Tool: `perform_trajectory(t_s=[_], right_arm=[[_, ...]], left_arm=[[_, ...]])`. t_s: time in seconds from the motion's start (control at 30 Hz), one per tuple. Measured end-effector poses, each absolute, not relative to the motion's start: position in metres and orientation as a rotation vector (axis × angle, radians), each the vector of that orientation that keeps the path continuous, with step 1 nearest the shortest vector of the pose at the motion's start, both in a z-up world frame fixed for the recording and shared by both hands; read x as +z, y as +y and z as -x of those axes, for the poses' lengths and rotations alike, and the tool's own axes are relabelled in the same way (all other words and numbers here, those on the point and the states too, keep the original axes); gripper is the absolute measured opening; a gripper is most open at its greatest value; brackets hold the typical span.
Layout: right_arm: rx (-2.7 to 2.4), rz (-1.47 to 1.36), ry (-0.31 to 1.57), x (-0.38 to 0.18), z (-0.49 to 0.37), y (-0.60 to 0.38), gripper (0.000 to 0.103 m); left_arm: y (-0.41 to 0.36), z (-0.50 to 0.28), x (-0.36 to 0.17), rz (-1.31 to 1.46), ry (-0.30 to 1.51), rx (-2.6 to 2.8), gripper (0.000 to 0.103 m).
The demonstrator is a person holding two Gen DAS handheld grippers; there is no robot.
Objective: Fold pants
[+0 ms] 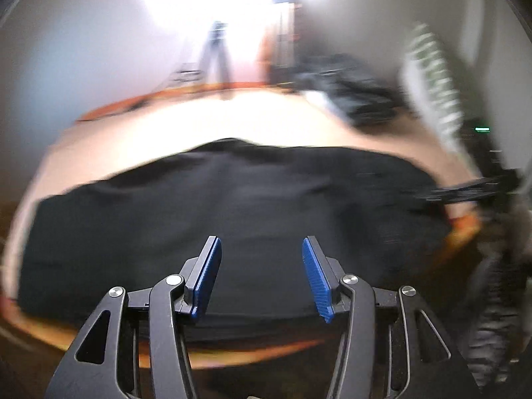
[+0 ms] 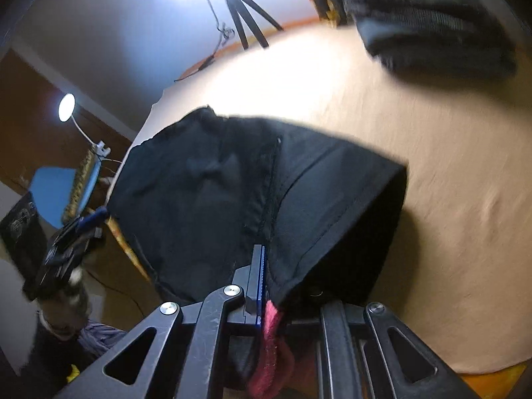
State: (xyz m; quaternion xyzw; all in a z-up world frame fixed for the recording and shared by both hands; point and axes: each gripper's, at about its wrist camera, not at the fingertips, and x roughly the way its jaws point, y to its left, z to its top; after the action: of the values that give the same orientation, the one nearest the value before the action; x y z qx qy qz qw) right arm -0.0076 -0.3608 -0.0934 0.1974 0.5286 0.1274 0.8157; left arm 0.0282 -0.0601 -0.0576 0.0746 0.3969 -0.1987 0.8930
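My left gripper (image 1: 262,276): matte black linkage arms, each side with two round silver pivot screws and a triangular cut-out in the outer arm. Fingers carry ribbed bright-blue pads (image 1: 314,277), blue faces turned inward. Fine scuffs on the black finish.

My right gripper (image 2: 266,279): same black linkage, silver screw heads, triangular cut-outs, light scratches across the arms. One blue ribbed pad (image 2: 260,277) shows edge-on; the other is hidden by cloth.

From the left wrist camera, my sleeve (image 1: 432,76) appears blurred: pale with dark stripes.
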Motion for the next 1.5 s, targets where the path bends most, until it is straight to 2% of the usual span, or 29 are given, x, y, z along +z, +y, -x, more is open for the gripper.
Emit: perform_trajectory(t_s=[0.2, 0.4, 0.47, 0.5, 0.53, 0.63, 0.8, 0.93, 1.03, 1.1, 1.5], right_arm=[[0.233, -0.392, 1.152, -0.102, 0.008, -0.365, 0.008], [0.185, -0.3, 1.148, -0.094, 0.008, -0.362, 0.01], [0.177, -0.291, 1.162, -0.096, 0.008, -0.362, 0.014], [0.16, -0.282, 1.169, -0.095, 0.01, -0.364, 0.021], [0.147, -0.281, 1.171, -0.094, 0.011, -0.365, 0.024], [0.115, -0.27, 1.141, -0.079, 0.019, -0.372, 0.025], [0.09, -0.161, 1.017, -0.038, 0.026, -0.36, 0.034], [0.17, -0.123, 0.959, -0.017, 0.021, -0.335, 0.036], [0.251, -0.103, 0.936, -0.014, 0.012, -0.309, 0.039], [0.306, -0.071, 0.93, -0.015, 0.007, -0.287, 0.039], [0.647, 0.124, 0.941, -0.043, -0.035, -0.124, 0.044]], left_arm=[[-0.009, -0.067, -0.095, -0.154, 0.92, -0.198, 0.05], [0.017, -0.072, -0.119, -0.105, 1.0, -0.122, 0.05], [0.019, -0.067, -0.123, -0.123, 1.003, -0.116, 0.05], [0.022, -0.065, -0.123, -0.11, 1.005, -0.117, 0.05], [0.024, -0.064, -0.122, -0.101, 1.007, -0.118, 0.05], [0.033, -0.061, -0.12, -0.088, 1.016, -0.101, 0.05], [0.073, -0.061, -0.097, 0.013, 0.955, -0.024, 0.05], [0.122, -0.058, -0.074, 0.127, 0.886, 0.062, 0.051], [0.156, -0.056, -0.063, 0.187, 0.858, 0.112, 0.059], [0.177, -0.054, -0.06, 0.225, 0.843, 0.157, 0.059], [0.258, -0.056, -0.085, 0.495, 0.881, 0.227, 0.059]])
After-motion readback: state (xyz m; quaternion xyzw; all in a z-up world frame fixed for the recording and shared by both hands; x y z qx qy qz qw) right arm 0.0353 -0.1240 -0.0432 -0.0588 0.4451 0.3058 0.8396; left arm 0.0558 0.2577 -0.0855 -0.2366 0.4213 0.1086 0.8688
